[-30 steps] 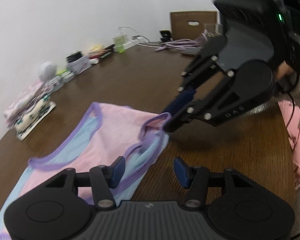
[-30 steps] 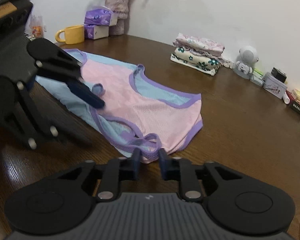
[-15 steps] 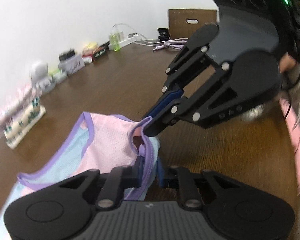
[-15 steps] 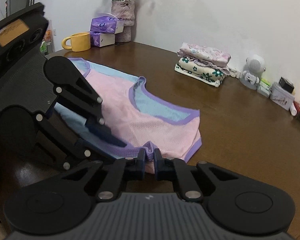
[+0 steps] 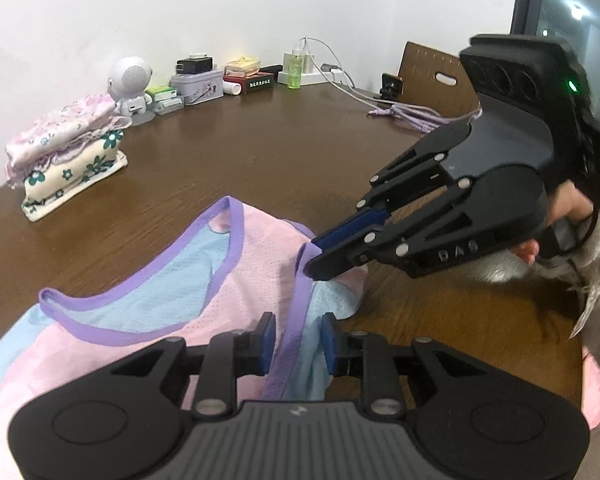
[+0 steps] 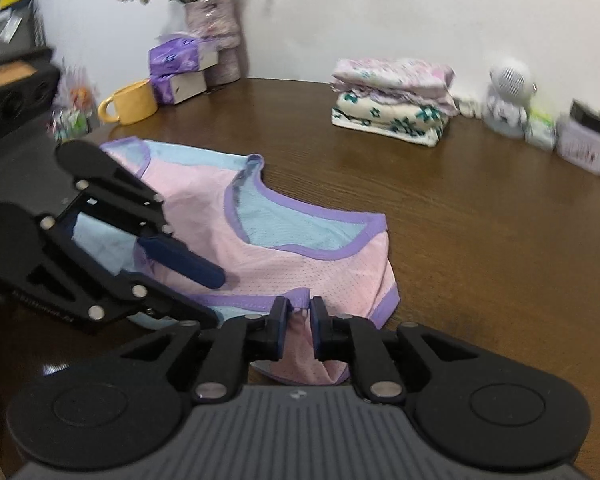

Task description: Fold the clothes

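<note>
A pink and light-blue mesh tank top with purple trim (image 5: 188,296) lies on the brown table; it also shows in the right wrist view (image 6: 300,248). My left gripper (image 5: 296,346) has its jaws a little apart with the purple-edged strap between them. My right gripper (image 6: 298,330) is shut on the pink shoulder strap and lifts it off the table. In the left wrist view the right gripper (image 5: 320,256) pinches the strap just ahead of my left fingers. In the right wrist view the left gripper (image 6: 204,280) sits close at the left.
A stack of folded floral clothes (image 5: 64,152) (image 6: 396,100) sits by the wall. A white robot toy (image 5: 132,88), small boxes and cables line the far edge. A yellow mug (image 6: 130,102), tissue boxes (image 6: 180,68) and a flower vase stand at the back left.
Both grippers lifted and carried the strap end toward the folded stack. My left jaws, open a second ago, closed around the strap and now stand slightly apart.
</note>
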`<action>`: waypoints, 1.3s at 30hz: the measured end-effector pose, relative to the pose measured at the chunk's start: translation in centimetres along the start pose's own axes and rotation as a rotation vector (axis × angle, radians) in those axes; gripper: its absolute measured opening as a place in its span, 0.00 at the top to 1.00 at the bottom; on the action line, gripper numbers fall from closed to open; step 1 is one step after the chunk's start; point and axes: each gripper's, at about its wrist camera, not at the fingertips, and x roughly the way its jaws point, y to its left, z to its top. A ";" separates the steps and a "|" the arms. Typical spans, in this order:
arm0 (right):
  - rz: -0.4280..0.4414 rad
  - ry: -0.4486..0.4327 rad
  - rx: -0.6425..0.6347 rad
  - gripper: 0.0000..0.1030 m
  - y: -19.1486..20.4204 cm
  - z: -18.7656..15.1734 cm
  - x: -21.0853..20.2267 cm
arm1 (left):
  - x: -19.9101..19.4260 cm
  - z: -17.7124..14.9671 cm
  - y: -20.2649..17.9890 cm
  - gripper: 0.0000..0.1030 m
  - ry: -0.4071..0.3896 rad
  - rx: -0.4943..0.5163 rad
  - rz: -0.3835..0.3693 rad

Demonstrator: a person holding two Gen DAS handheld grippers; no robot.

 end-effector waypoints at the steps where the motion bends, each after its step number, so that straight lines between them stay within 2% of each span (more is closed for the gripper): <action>1: 0.009 -0.013 0.026 0.85 -0.4 -0.1 -0.2 | 0.1 -0.1 -0.1 0.79 0.004 0.006 0.011; 3: 0.027 -0.038 0.077 0.82 -1.2 -0.4 -0.7 | 0.2 -0.1 0.0 0.76 0.000 -0.005 0.009; 5: 0.045 -0.064 0.129 0.71 -1.9 -0.7 -1.2 | -0.5 -0.3 0.1 0.75 -0.015 -0.013 0.001; 7: 0.063 -0.089 0.162 0.65 -2.4 -1.0 -1.9 | -1.2 -0.6 0.0 0.73 -0.036 -0.009 0.006; 11: 0.086 -0.073 0.139 0.58 -1.7 -1.9 -2.1 | -1.8 -1.0 -0.9 0.75 -0.054 0.008 0.012; 13: 0.087 -0.067 0.138 0.58 -2.0 -1.6 -1.8 | -1.9 -1.1 -1.6 0.76 -0.062 0.033 0.021; 15: 0.089 -0.060 0.137 0.72 -2.2 -1.3 -1.5 | -2.0 -1.2 -2.6 0.85 -0.065 0.077 0.023; 16: 0.089 -0.057 0.136 0.90 -2.4 -1.2 -1.4 | -1.9 -1.4 -3.1 0.85 -0.059 0.096 0.018; 17: 0.090 -0.054 0.136 0.94 -2.5 -1.1 -1.3 | -1.8 -1.5 -3.4 0.86 -0.052 0.115 0.019; 20: 0.092 -0.044 0.134 0.94 -2.9 -0.7 -0.8 | -1.1 -1.9 -4.1 0.86 -0.027 0.149 0.039; 25: 0.112 -0.034 0.138 0.94 -3.1 -0.7 -0.3 | -0.3 -2.4 -4.0 0.86 -0.011 0.139 0.050; 27: 0.124 -0.033 0.141 0.91 -3.0 -0.9 -0.1 | -0.4 -2.5 -3.9 0.85 -0.016 0.127 0.048; 28: 0.130 -0.032 0.142 0.86 -2.9 -1.0 0.0 | -0.4 -2.5 -3.9 0.84 -0.018 0.122 0.047; 29: 0.136 -0.031 0.144 0.75 -2.9 -1.1 0.1 | -0.4 -2.5 -3.8 0.84 -0.020 0.116 0.047; 30: 0.142 -0.030 0.145 0.69 -2.8 -1.2 0.1 | -0.4 -2.4 -3.8 0.84 -0.025 0.105 0.046; 31: 0.148 -0.029 0.147 0.66 -2.8 -1.3 0.2 | -0.3 -2.4 -3.8 0.84 -0.027 0.094 0.044; 33: 0.159 -0.028 0.155 0.66 -2.7 -1.5 0.2 | 0.0 -2.2 -3.8 0.84 -0.031 0.072 0.041; 34: 0.163 -0.027 0.162 0.67 -2.7 -1.6 0.2 | 0.1 -2.1 -3.8 0.84 -0.033 0.061 0.044; 35: 0.160 -0.022 0.162 0.73 -2.6 -1.7 0.3 | 0.3 -2.0 -3.8 0.84 -0.035 0.049 0.048; 36: 0.151 -0.016 0.160 0.81 -2.6 -1.8 0.3 | 0.5 -2.1 -3.7 0.84 -0.037 0.044 0.047; 37: 0.149 -0.012 0.160 0.93 -2.6 -1.8 0.4 | 0.6 -2.1 -3.7 0.85 -0.039 0.040 0.047; 39: 0.148 -0.016 0.160 0.97 -2.8 -1.6 0.4 | 0.7 -2.2 -3.8 0.93 -0.044 0.047 0.052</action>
